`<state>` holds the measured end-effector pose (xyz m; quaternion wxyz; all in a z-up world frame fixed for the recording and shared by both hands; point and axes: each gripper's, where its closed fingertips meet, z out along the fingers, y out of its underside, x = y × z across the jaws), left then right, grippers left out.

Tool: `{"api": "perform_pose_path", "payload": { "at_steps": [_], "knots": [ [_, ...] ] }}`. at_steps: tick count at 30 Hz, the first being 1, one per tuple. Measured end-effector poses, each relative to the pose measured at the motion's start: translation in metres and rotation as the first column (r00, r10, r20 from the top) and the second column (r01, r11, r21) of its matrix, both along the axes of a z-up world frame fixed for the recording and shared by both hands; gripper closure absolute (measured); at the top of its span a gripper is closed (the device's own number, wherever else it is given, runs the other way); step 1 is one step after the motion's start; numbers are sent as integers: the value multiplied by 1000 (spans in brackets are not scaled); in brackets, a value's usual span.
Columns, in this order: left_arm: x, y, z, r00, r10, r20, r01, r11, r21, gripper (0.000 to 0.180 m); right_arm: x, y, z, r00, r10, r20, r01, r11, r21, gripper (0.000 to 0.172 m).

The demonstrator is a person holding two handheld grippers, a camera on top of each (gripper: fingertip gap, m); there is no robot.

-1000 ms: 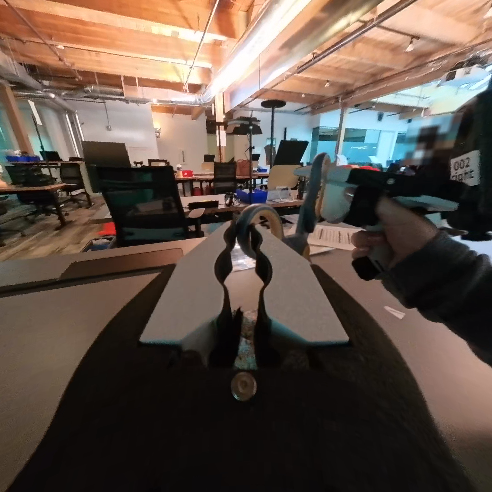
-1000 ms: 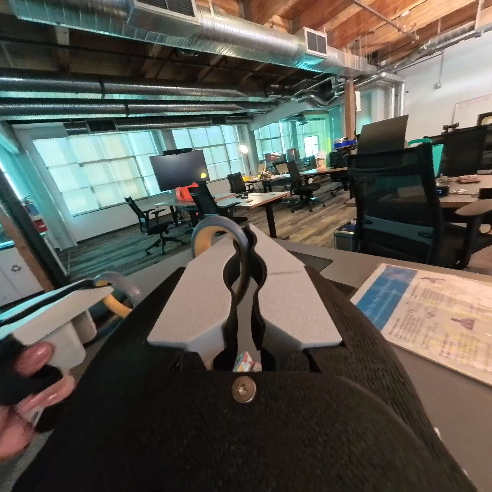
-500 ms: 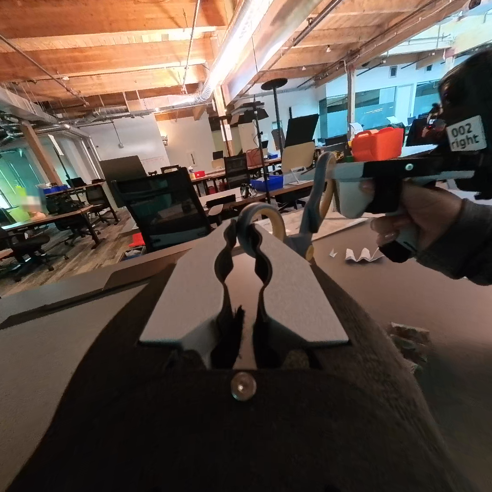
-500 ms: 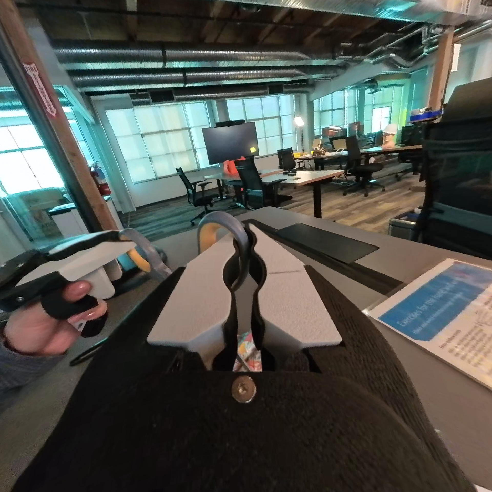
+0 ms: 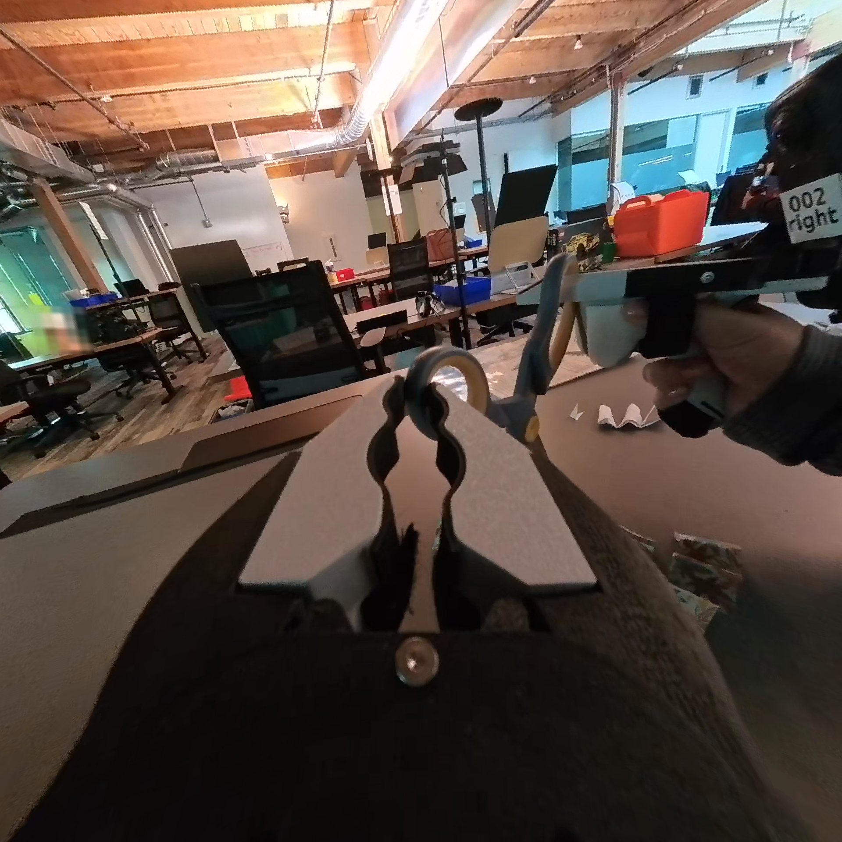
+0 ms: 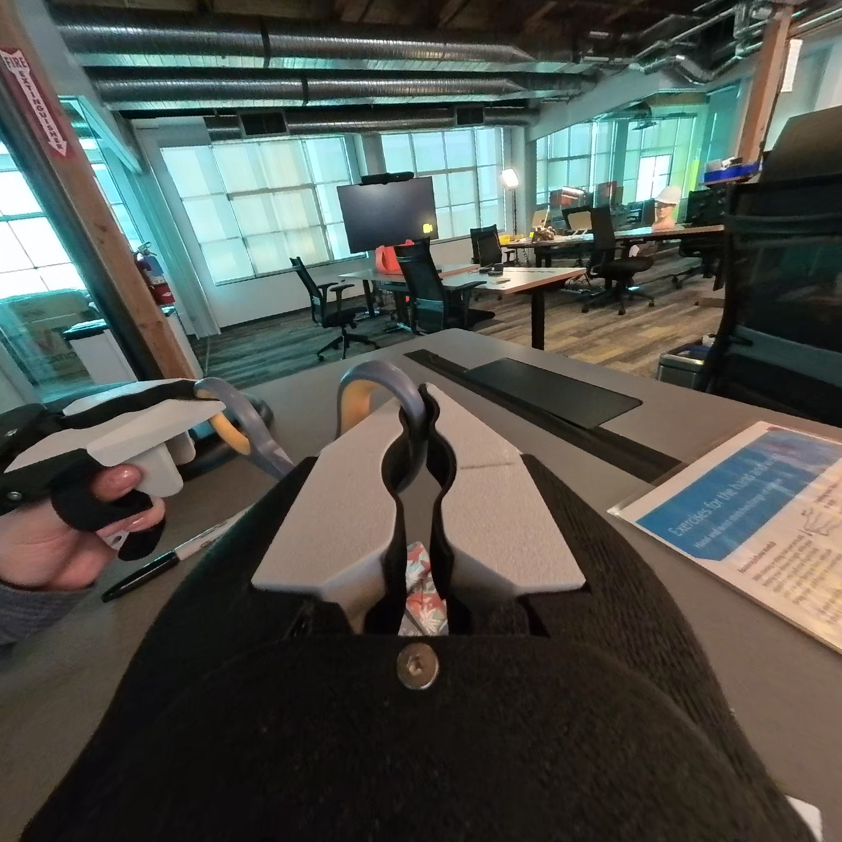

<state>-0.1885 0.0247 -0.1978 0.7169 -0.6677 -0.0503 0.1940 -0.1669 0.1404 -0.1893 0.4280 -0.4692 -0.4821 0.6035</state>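
Observation:
A pair of scissors with grey-blue handles lined in yellow hangs between my two grippers above a grey table. My left gripper is shut on one handle loop. The scissors' yellow pivot shows just right of my fingers. In the same view my right gripper, held by a hand, grips the other handle loop. In the right wrist view my right gripper is shut on its handle loop, and my left gripper holds the other loop at the left.
White folded paper scraps and patterned paper pieces lie on the table at the right. A black marker lies at the left, a printed sheet at the right. A black office chair stands behind the table.
Both views have swung sideways across the room. Both grippers keep their hold on the scissor handles. In the left wrist view the right gripper has risen and moved a little away.

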Motion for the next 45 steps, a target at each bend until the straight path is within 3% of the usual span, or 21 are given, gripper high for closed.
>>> {"api": "perform_pose_path", "payload": {
  "at_steps": [11, 45],
  "knots": [
    [-3, 0, -4, 998, -25, 65, 23, 1000, 17, 173, 0, -5, 2, 1000, 30, 0, -30, 999, -42, 172],
    [3, -3, 12, 997, -50, 61, 42, 992, 118, 173, -6, -26, 9, 994, 102, -42, -105, 989, -100, 172]
  ]
}}
